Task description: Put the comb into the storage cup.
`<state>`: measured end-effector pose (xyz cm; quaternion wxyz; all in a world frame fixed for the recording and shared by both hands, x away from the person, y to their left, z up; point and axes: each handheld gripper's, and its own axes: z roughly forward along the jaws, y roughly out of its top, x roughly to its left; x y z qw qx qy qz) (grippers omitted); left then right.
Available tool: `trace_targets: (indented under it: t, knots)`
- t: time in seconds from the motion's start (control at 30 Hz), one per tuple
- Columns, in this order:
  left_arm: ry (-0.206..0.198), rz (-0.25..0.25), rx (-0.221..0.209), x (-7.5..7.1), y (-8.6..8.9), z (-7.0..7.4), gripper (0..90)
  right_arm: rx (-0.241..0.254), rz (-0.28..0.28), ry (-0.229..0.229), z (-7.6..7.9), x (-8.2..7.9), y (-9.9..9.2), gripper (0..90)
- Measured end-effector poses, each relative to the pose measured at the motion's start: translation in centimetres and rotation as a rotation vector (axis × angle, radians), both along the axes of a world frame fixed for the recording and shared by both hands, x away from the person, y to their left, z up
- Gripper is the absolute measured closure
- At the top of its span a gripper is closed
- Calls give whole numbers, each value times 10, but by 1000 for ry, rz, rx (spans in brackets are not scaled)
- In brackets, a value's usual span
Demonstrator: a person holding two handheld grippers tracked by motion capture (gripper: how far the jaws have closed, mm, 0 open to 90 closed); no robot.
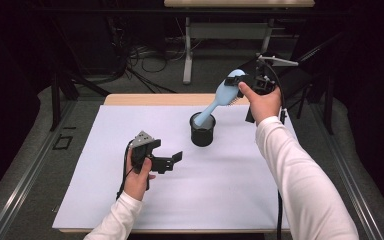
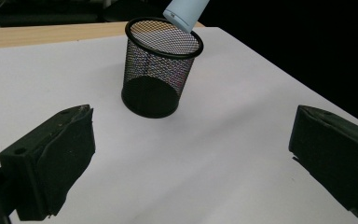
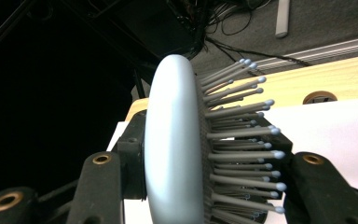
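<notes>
1. The left tongs [image 1: 172, 161] sit low over the white sheet [image 1: 230, 190] on the worktop [image 1: 130, 99], at about eight o'clock from the black mesh cup [image 1: 202, 131]. Their jaws are spread wide and released, with nothing between them. They point towards the cup, which stands near but apart from them.

2. In the left gripper view the two black jaws stand at either side of the frame, and the mesh cup [image 2: 161, 70] rises upright on the sheet between and beyond them. The pale blue handle tip [image 2: 185, 11] hangs right at the cup's rim, at about one o'clock; I cannot tell whether it touches the wire.

3. The light blue hairbrush [image 1: 220, 97] slants from the cup's mouth up towards one o'clock, handle down and head up.

4. The right tongs [image 1: 241, 80] are held up off the worktop, past its far right corner, clenched on the brush head.

5. In the right gripper view the brush head [image 3: 175, 140] stands on edge between the jaws. Its smooth back lies against one jaw and its ball-tipped bristles [image 3: 242, 135] stick out towards the other.
</notes>
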<state>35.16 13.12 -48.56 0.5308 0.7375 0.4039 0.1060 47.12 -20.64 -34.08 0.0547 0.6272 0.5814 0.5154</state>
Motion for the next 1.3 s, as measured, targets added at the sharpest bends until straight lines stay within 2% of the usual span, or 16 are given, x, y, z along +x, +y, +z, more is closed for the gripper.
trace_targets:
  t: [0.2,0.43,1.1,1.3]
  knots:
    - [0,0,0,0,0,0,5,-9,-21,-20,1,1,-1,483]
    - [1,-4,6,0,-1,-1,5,-45,-29,-23,0,2,-1,483]
    - [6,-4,2,0,0,-2,6,-152,-9,-68,-10,3,15,482]
    - [9,-1,2,0,0,-2,5,-163,2,-76,-11,4,23,482]
